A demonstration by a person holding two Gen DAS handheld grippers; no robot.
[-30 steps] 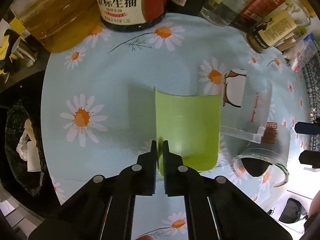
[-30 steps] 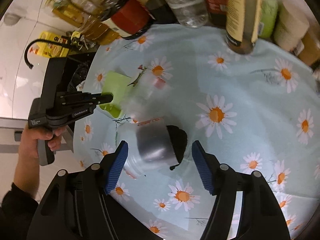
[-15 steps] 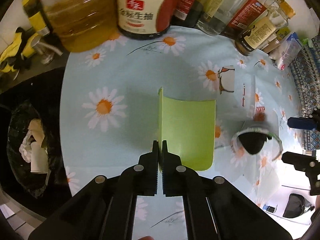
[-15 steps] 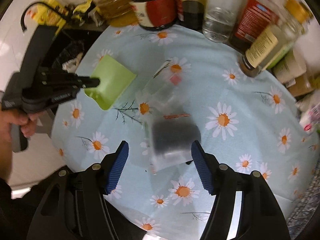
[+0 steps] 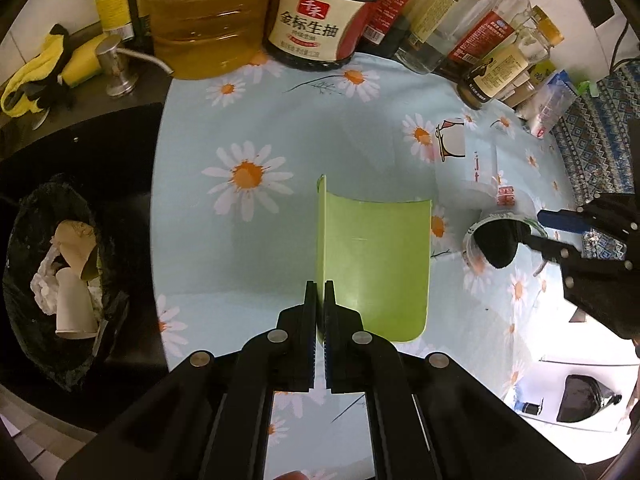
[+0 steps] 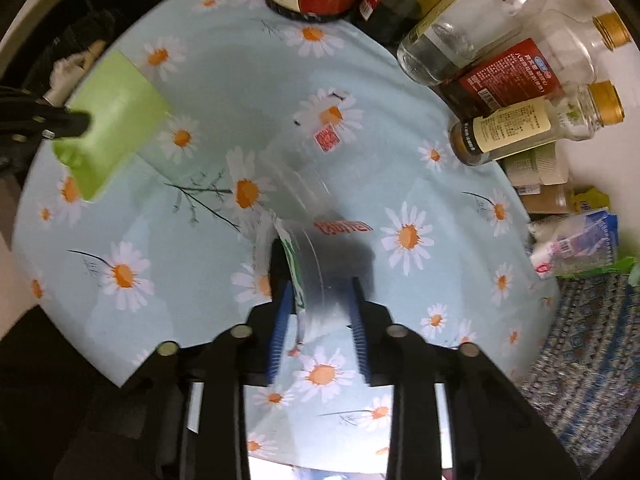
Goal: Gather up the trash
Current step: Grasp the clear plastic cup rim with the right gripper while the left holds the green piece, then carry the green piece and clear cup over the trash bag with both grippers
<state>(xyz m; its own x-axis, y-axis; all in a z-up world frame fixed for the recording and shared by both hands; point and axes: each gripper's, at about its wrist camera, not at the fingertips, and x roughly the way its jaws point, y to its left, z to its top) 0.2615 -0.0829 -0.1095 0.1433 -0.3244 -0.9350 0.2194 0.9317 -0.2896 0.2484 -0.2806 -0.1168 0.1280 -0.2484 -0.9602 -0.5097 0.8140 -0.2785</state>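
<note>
My left gripper [image 5: 319, 292] is shut on the edge of a green curved plastic sheet [image 5: 376, 264] and holds it over the daisy tablecloth [image 5: 280, 128]. It also shows in the right wrist view [image 6: 108, 136]. My right gripper [image 6: 318, 300] has closed on the rim end of a clear plastic cup [image 6: 304, 216] lying on its side, with something dark inside. In the left wrist view the cup [image 5: 496, 236] lies right of the sheet, with the right gripper [image 5: 548, 228] at its mouth.
A black trash bag [image 5: 60, 280] with paper cups and tissue sits low at the left of the table. Oil, soy sauce and glass bottles [image 5: 316, 16] line the far edge. Small packets [image 6: 576, 236] lie at the right edge.
My right gripper has moved in on the clear cup and its fingers have closed around it. My left gripper has drawn back a little with the green sheet still held.
</note>
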